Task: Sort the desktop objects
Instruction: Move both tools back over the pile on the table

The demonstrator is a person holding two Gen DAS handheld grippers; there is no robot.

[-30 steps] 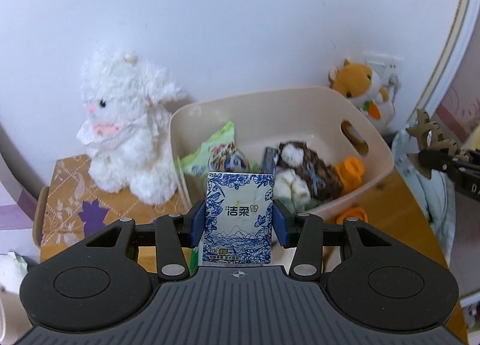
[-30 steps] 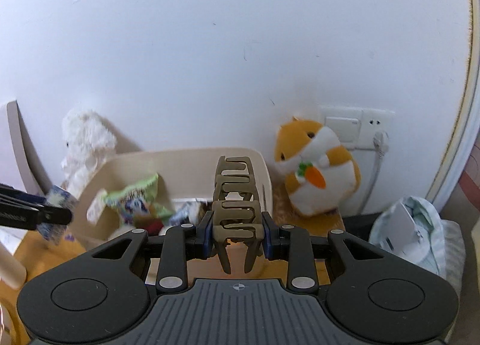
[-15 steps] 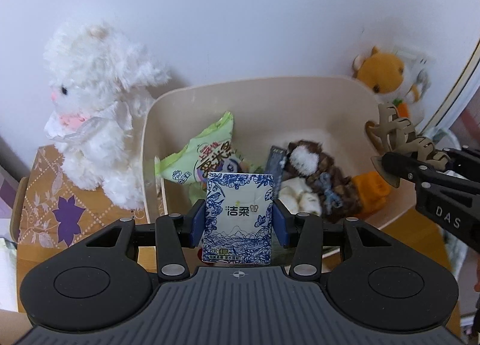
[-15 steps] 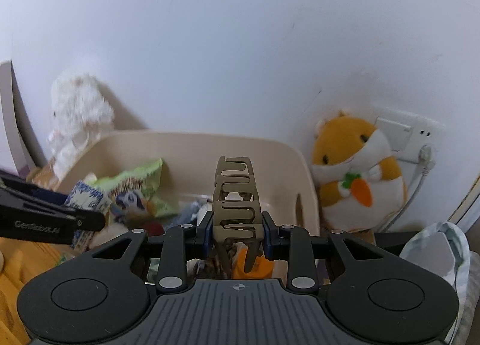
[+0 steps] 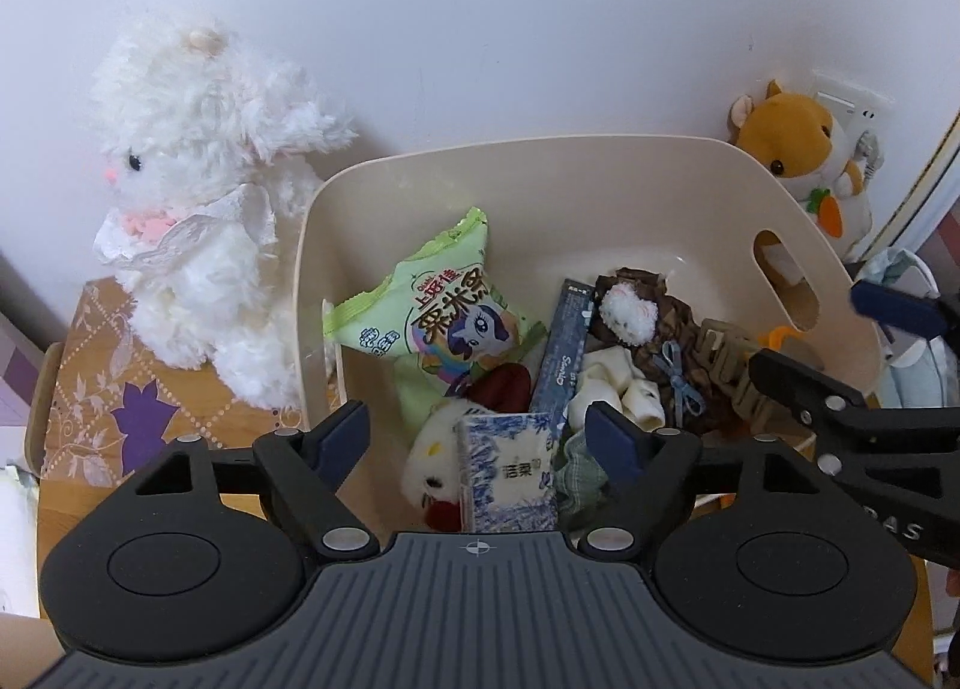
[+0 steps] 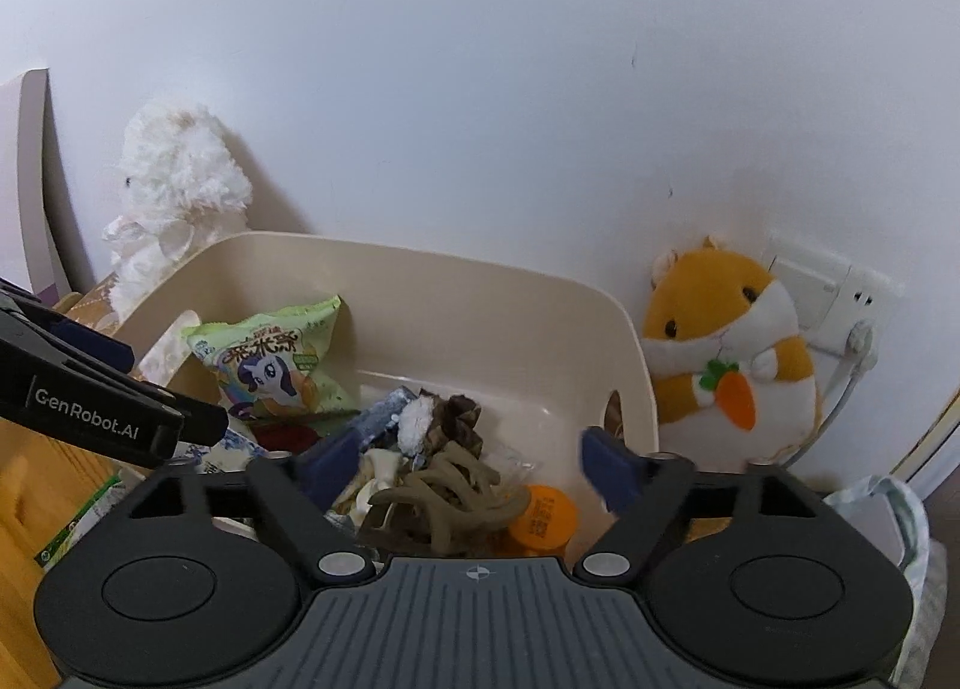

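while both tilt downward, left tool (image 5: 477, 437) gapes.

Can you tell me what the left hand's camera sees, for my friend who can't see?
The left gripper hangs open above a cream bin, a blue tissue pack lying loose below. A white fluffy toy sits beside the bin.

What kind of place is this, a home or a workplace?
Most likely a home, perhaps a bedroom desk corner. A white plush lamb and a hamster plush sit against the wall, and a cream storage bin holds a snack bag and small personal things.
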